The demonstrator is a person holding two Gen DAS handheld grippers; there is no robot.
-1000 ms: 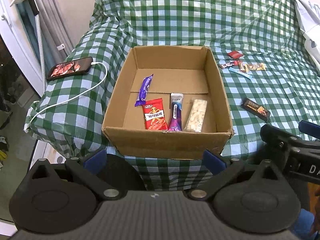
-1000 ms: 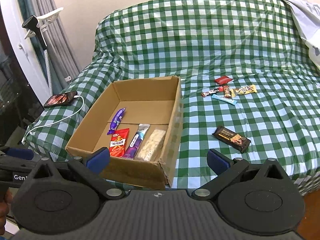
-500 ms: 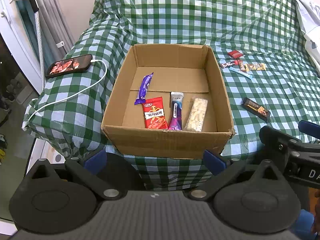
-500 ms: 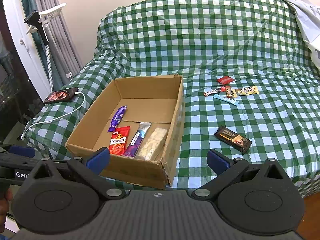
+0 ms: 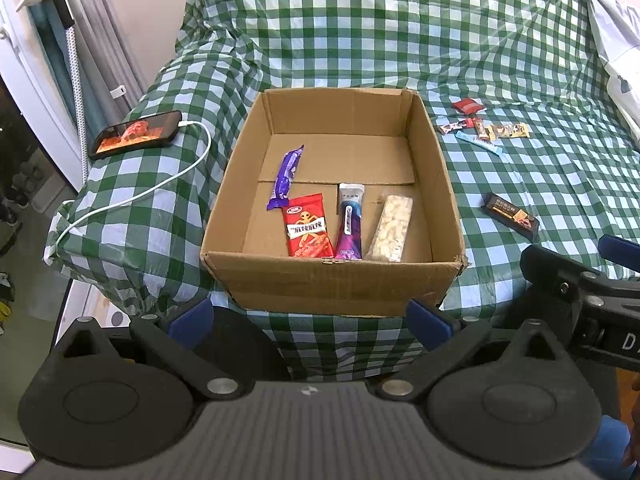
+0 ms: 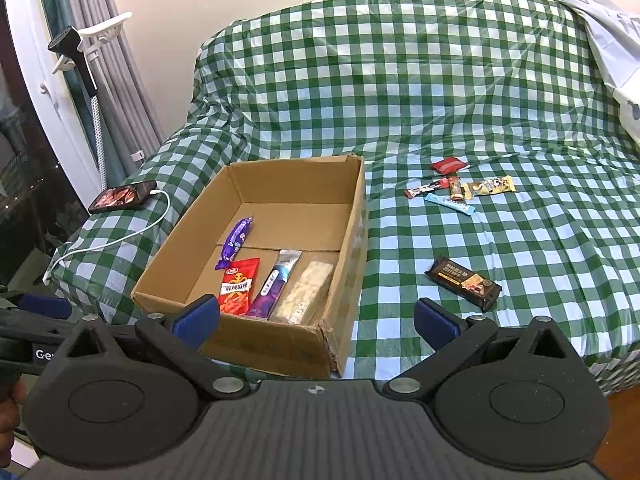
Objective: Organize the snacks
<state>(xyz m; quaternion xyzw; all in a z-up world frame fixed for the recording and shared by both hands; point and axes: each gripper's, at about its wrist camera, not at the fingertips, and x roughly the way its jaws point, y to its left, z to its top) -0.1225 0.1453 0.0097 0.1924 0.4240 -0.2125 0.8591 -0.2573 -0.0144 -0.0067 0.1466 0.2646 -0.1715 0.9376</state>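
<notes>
Green-and-white checked cloth (image 5: pixel 360 32) covers a bed-like surface against a plain pale wall; grey curtains and a white stand at far left.

Hidden or unclear: print on all wrappers too small to read. A pale sheet or bag (image 6: pixel 600 40) at the right edge is cut off by the frame. Only a sliver of a hand (image 6: pixel 10 412) shows, at the lower left of the right wrist view.

Container: one cardboard box (image 5: pixel 332 280), open-topped, set near the front edge of the cloth. Contents, lying flat on its floor:
- purple bar (image 5: pixel 286 178), towards the left wall, angled;
- red packet (image 5: pixel 307 226), just in front of the purple bar;
- purple-and-white pouch (image 5: pixel 349 222), beside the red packet;
- clear pack of pale pieces (image 5: pixel 390 228), rightmost, near the right wall.

Loose on the cloth, right of the box:
- dark chocolate bar (image 6: pixel 464 282), alone, well apart from the rest;
- farther back, a cluster: small red packet (image 6: pixel 449 165), dark slim bar (image 6: pixel 426 189), brown bar (image 6: pixel 455 188), yellow wrapper (image 6: pixel 490 186), light blue stick (image 6: pixel 449 204).

Other: phone (image 5: pixel 136 140), screen lit, at the left corner of the cloth, with a white cable (image 5: pixel 140 196) trailing to the edge.

Left gripper (image 5: pixel 310 320): held low before the box's front wall, blue-padded fingers spread wide, nothing between them.

Right gripper (image 6: pixel 318 322): held low off the box's front right corner, fingers likewise wide apart and empty.
</notes>
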